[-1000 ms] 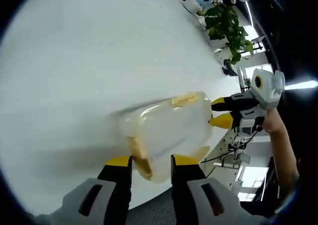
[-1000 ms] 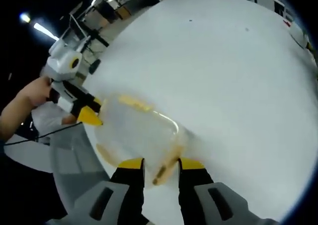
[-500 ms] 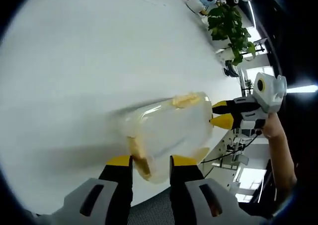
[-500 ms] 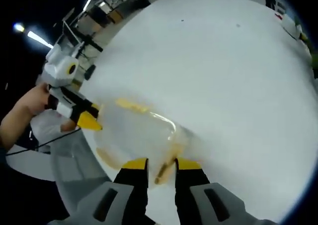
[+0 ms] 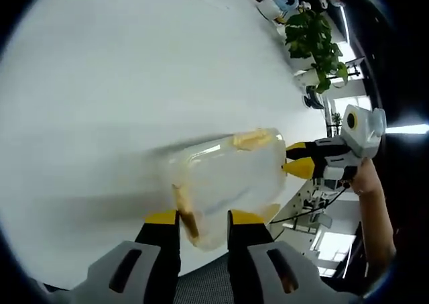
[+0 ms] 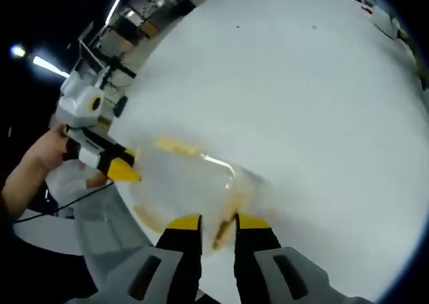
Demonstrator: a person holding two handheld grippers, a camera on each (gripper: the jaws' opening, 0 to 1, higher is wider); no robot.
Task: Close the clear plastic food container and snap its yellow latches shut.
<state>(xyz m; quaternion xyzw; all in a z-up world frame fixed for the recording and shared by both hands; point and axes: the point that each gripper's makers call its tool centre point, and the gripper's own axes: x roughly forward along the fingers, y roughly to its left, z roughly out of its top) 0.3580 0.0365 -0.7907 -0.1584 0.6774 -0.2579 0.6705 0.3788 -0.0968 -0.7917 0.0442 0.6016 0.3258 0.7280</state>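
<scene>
A clear plastic container (image 5: 224, 176) lies with its lid on, near the edge of a white table (image 5: 100, 82). My left gripper (image 5: 203, 218) stands at one short end, its jaws narrowly apart around a yellow latch (image 5: 186, 213). Another yellow latch (image 5: 251, 139) shows on the container's long side. My right gripper (image 5: 299, 158) meets the opposite end. In the right gripper view the container (image 6: 184, 180) lies before my right gripper (image 6: 218, 222), whose jaws pinch a yellow latch (image 6: 221, 229). The left gripper (image 6: 117, 170) touches the far end there, with a side latch (image 6: 175, 146) between.
A potted plant (image 5: 312, 35) and small items (image 5: 275, 2) stand at the table's far corner. A person's arm (image 5: 372, 210) holds the right gripper, and a hand (image 6: 37, 160) holds the left one. Office furniture lies beyond the table edge.
My right gripper's jaws have drawn closer together around the latch. My left gripper's jaws narrowed slightly. The container has stayed in place; both views shifted a little.
</scene>
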